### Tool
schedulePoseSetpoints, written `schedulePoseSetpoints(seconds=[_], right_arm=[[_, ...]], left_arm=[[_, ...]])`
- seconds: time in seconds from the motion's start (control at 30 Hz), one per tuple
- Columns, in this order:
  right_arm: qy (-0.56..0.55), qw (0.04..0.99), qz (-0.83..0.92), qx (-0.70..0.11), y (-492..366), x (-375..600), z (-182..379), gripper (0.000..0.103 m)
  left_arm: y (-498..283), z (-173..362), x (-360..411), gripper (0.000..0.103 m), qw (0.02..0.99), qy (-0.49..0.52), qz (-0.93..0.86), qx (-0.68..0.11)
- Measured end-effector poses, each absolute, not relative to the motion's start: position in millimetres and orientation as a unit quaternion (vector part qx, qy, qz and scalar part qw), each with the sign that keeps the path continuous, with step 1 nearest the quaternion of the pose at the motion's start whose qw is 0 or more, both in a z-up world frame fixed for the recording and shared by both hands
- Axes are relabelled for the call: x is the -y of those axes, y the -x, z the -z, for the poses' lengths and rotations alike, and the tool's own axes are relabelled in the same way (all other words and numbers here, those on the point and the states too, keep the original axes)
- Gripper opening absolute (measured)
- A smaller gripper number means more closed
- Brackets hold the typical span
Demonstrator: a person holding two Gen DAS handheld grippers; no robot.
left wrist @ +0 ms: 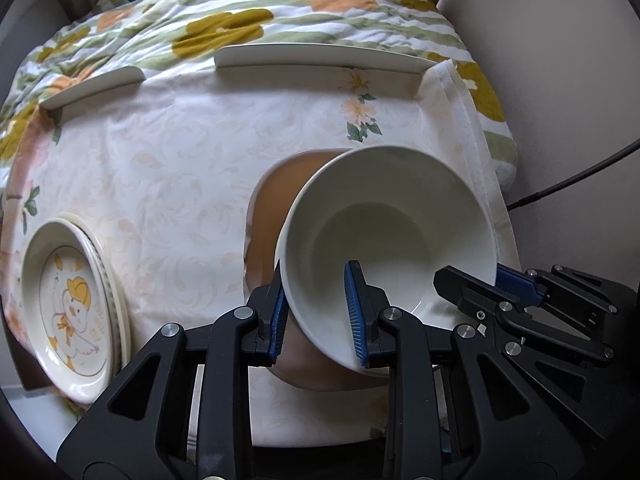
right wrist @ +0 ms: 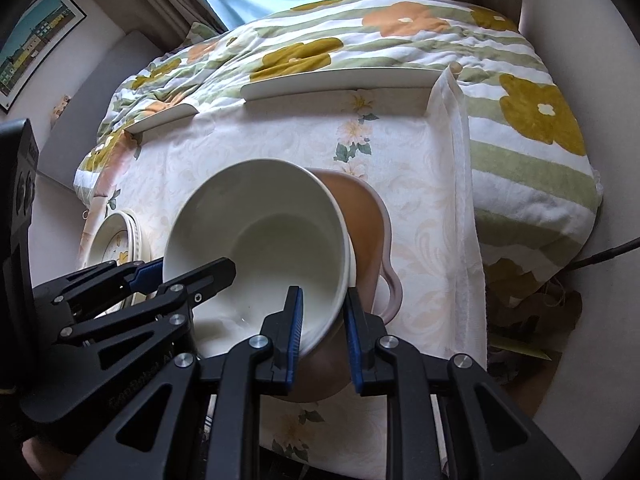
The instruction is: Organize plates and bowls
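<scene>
White bowl (left wrist: 384,240) gripped from both sides, tilted above the brown bowl (left wrist: 272,216).

We hold its rim with our left gripper (left wrist: 316,312) and right gripper (right wrist: 322,320), each with jaws clamped across the wall. Stacked plates (left wrist: 72,308) sit to our left on the floral cloth (left wrist: 180,168).

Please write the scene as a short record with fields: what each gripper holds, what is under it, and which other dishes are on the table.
left gripper: shut on the white bowl, near-left rim
right gripper: shut on the same bowl, near-right rim
bowl state: tilted, empty
beneath bowl: brown bowl with a handle
other dishes: stack of duck-print plates at left; two white plates at far edge
surface: floral tablecloth
</scene>
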State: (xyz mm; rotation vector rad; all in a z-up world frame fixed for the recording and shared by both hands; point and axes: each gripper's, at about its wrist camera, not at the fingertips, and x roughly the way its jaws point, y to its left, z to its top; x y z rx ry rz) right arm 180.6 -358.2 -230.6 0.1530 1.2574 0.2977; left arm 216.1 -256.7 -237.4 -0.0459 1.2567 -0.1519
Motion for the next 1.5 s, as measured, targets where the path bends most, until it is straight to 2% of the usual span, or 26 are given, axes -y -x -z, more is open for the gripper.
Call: schedulePoseSetpoints(seconds=[0.53,0.67,0.73,0.8,0.83,0.87,0.9,0.93,1.0,1.07,1.13,1.2,1.33,1.5], right_arm=[[-0.063,0.807,-0.156,-0.566,-169,359,224,0.019],[-0.057,0.813,-0.158,-0.558,-166,360,219,0.019],[-0.056,0.817,-0.159,-0.552,-164,361,215,0.019],[-0.053,0.822,-0.156,-0.545,-160,362,209,0.019],[-0.053,0.825,-0.156,-0.541,-158,363,206,0.02],[-0.053,0.827,-0.156,-0.537,-155,364,203,0.022],[-0.054,0.83,-0.156,-0.533,-152,365,199,0.029],[-0.055,0.834,-0.158,-0.526,-148,366,195,0.041],[-0.054,0.841,-0.157,-0.515,-140,368,187,0.055],[-0.052,0.853,-0.15,-0.498,-130,370,177,0.063],[-0.054,0.867,-0.137,-0.476,-120,373,167,0.091],[-0.063,0.885,-0.123,-0.444,-110,378,154,0.102],[-0.082,0.9,-0.106,-0.414,-101,388,138,0.102],[-0.048,0.872,-0.072,-0.481,-110,389,146,0.102]], left_arm=[[-211,233,256,0.023,0.812,0.007,0.048,-0.582],[-205,224,255,0.028,0.822,0.002,0.051,-0.567],[-202,217,254,0.039,0.829,0.001,0.053,-0.557],[-199,211,252,0.078,0.836,-0.002,0.052,-0.547],[-197,206,251,0.083,0.842,-0.005,0.048,-0.538],[-193,200,247,0.086,0.85,-0.012,0.039,-0.525],[-191,196,246,0.086,0.854,-0.014,0.039,-0.518],[-187,191,242,0.086,0.86,-0.014,0.039,-0.508],[-178,177,233,0.086,0.874,-0.007,0.048,-0.483],[-167,164,223,0.086,0.887,-0.005,0.049,-0.459],[-158,154,215,0.089,0.897,-0.008,0.052,-0.438],[-148,145,207,0.103,0.905,-0.015,0.05,-0.421],[-143,147,195,0.103,0.897,-0.029,0.068,-0.436],[-157,167,183,0.103,0.866,-0.037,0.074,-0.493]])
